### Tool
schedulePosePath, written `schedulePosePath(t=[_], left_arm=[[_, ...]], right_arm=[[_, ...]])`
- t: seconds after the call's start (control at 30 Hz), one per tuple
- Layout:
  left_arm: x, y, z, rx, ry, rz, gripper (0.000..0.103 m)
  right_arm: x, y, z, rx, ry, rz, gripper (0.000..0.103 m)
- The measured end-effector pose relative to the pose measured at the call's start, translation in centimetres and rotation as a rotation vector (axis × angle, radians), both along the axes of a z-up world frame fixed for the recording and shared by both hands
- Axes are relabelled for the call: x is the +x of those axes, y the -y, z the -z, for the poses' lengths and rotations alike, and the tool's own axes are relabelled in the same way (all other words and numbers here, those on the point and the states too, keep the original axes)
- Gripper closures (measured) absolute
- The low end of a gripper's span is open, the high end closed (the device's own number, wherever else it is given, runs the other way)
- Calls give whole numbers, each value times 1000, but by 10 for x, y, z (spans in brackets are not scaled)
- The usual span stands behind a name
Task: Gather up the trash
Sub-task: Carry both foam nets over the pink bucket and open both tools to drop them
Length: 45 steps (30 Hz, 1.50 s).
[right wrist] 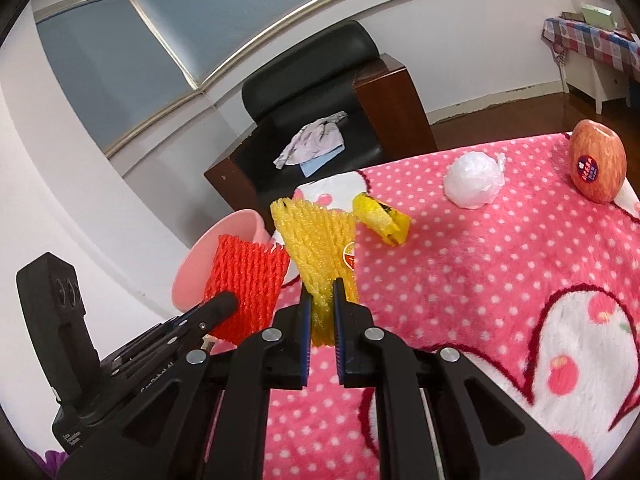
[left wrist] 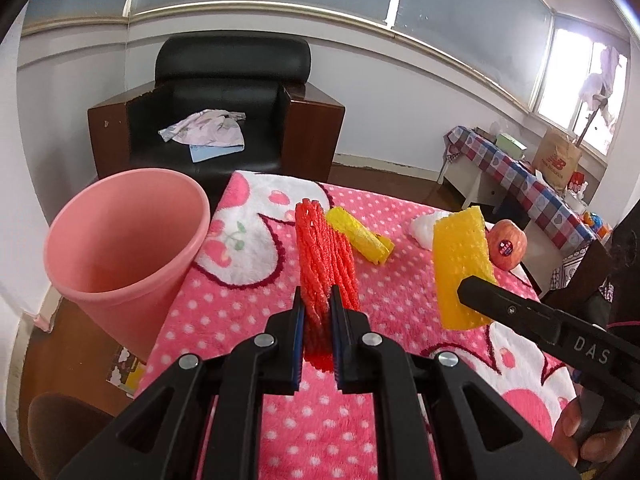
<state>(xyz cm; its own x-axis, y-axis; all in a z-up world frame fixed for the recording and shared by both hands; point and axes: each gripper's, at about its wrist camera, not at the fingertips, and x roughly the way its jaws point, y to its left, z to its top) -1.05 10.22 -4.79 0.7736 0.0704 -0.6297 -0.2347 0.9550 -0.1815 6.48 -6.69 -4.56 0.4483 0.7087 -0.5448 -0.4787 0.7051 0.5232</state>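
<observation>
My left gripper is shut on a red foam fruit net and holds it upright above the pink dotted blanket. My right gripper is shut on a yellow foam fruit net, lifted off the blanket. The pink bin stands off the table's left edge, empty as far as I see. It shows behind the red net in the right wrist view. A crumpled yellow wrapper and a white plastic ball lie on the blanket.
An apple with a sticker stands at the blanket's far right corner. A black armchair with cloth on its seat stands behind the table. A side table with a checked cloth stands by the window at right.
</observation>
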Motion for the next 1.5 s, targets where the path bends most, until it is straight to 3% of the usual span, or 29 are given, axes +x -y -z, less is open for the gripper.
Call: schedulePosePath(t=[0.57, 1.5], left_arm=[[-29, -20, -13, 14, 44, -57, 93], [-43, -113, -9, 25, 68, -244, 92]], right_arm=[[-19, -36, -19, -3, 50, -71, 93], [-12, -145, -30, -44, 102, -226, 93]])
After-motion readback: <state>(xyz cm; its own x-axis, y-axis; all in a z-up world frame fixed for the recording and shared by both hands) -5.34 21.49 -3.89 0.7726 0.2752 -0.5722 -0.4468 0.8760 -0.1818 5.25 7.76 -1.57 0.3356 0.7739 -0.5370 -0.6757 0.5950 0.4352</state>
